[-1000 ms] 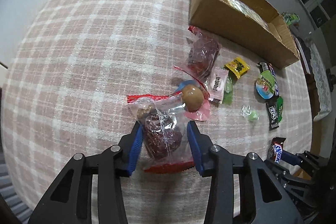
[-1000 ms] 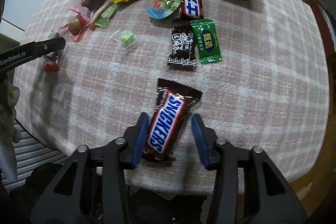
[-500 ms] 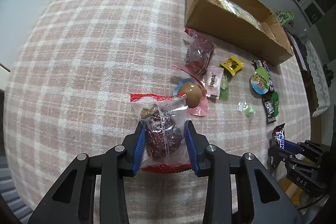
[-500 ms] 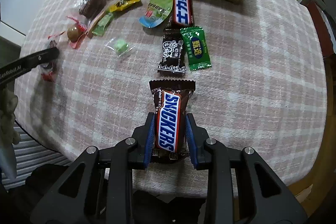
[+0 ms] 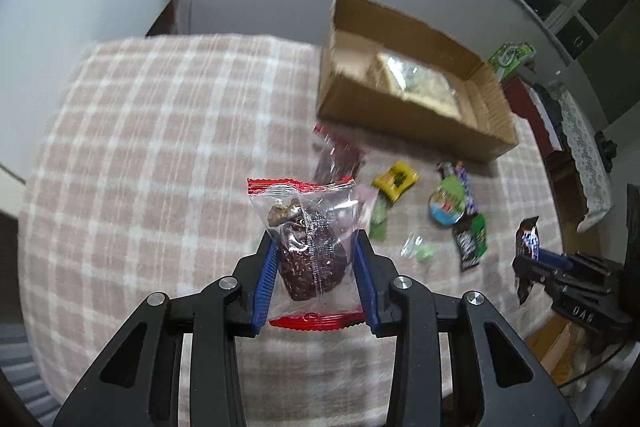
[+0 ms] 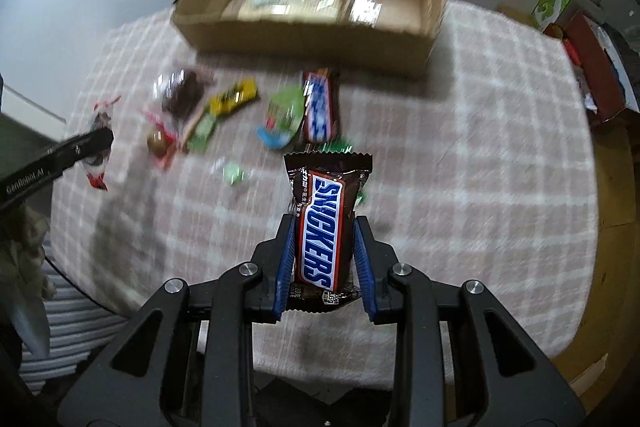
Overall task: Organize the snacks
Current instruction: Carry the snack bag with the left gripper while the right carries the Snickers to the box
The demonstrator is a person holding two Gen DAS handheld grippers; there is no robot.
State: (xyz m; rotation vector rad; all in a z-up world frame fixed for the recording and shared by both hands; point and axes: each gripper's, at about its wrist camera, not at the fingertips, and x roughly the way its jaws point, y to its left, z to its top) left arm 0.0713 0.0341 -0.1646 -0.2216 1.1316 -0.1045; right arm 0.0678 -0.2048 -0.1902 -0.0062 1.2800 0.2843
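My left gripper (image 5: 314, 269) is shut on a clear red-edged packet of dark dried fruit (image 5: 308, 239) and holds it above the checked tablecloth. My right gripper (image 6: 323, 259) is shut on a Snickers bar (image 6: 322, 227), also lifted off the cloth. The open cardboard box (image 6: 434, 15) stands at the far side of the table with pale packets inside; it also shows in the left wrist view (image 5: 404, 115). Each gripper shows in the other's view: the right gripper (image 5: 532, 259) and the left gripper (image 6: 96, 143).
Several loose snacks lie on the cloth before the box: a second Snickers bar (image 6: 320, 107), a round green packet (image 6: 282, 117), a yellow packet (image 6: 234, 97), a dark fruit packet (image 6: 182, 95), a brown ball sweet (image 6: 156, 143), a small green candy (image 6: 233, 174).
Both grippers have closed on their snacks and lifted them off the cloth. The views now tilt up toward the box, with motion blur.
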